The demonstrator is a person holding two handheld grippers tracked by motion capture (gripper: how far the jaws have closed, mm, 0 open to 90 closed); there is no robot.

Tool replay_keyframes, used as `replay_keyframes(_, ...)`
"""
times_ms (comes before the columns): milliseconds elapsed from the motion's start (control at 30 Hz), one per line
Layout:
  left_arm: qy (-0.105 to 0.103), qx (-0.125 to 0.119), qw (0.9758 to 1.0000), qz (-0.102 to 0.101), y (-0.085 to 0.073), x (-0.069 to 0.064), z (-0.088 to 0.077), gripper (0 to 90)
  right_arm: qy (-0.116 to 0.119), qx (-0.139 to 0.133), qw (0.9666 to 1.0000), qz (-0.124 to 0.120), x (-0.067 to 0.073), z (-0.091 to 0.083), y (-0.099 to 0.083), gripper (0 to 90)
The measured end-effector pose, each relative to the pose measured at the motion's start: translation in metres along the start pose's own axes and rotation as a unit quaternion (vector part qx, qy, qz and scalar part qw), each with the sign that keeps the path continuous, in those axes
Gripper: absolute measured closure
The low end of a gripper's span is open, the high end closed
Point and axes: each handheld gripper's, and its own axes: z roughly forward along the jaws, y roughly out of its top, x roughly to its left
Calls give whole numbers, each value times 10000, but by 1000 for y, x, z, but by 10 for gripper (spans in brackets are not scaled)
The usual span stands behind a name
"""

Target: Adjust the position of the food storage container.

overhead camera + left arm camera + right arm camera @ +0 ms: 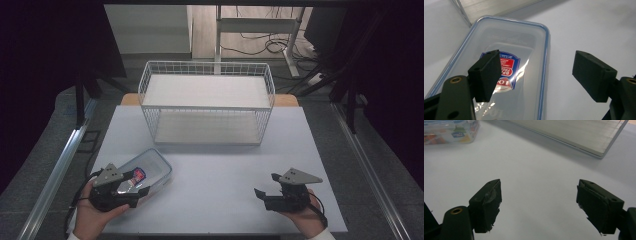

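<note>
Nearest the camera, left: a person's left hand (pixel 92 212) held the left tongs (pixel 140 182) low over the front-left part of the pale bench (pixel 225 170).
Left tongs, state: released, jaws spread wide and pressing on nothing; in the left gripper view one jaw hung above the container's lid while the other stood out over bare bench beside it.
Nearest the camera, right: the right hand (pixel 307 217) held the right tongs (pixel 264 186) near the front-right part of the bench, well apart from the left pair.
Right tongs, state: released, jaws wide apart with only bare bench between them in the right gripper view.
Container: a clear plastic food container (pixel 506 67) with a blue-rimmed lid lay flat on the bench at front left, set at a slant, partly under the left tongs.
Label: a blue and red sticker (pixel 507 68) showed through the clear lid; its lettering read upside down in the left gripper view.
Middle of the bench: bare between the hands and the rack.
Farther back: a white wire rack (pixel 206 102) with two tiers stood at the rear of the bench.
Beyond: a floor with loose cables (pixel 260 45) and table legs.
</note>
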Motion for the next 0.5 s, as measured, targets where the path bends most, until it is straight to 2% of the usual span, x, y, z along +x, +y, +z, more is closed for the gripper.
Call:
replay_keyframes(233, -24, 20, 10000, -2, 0, 0, 2, 232, -3, 33, 10000, -21, 0, 0, 0, 222)
replay_keyframes(500, 63, 0, 10000, -11, -2, 2, -8, 227, 95, 82, 9999, -28, 4, 5, 4, 222)
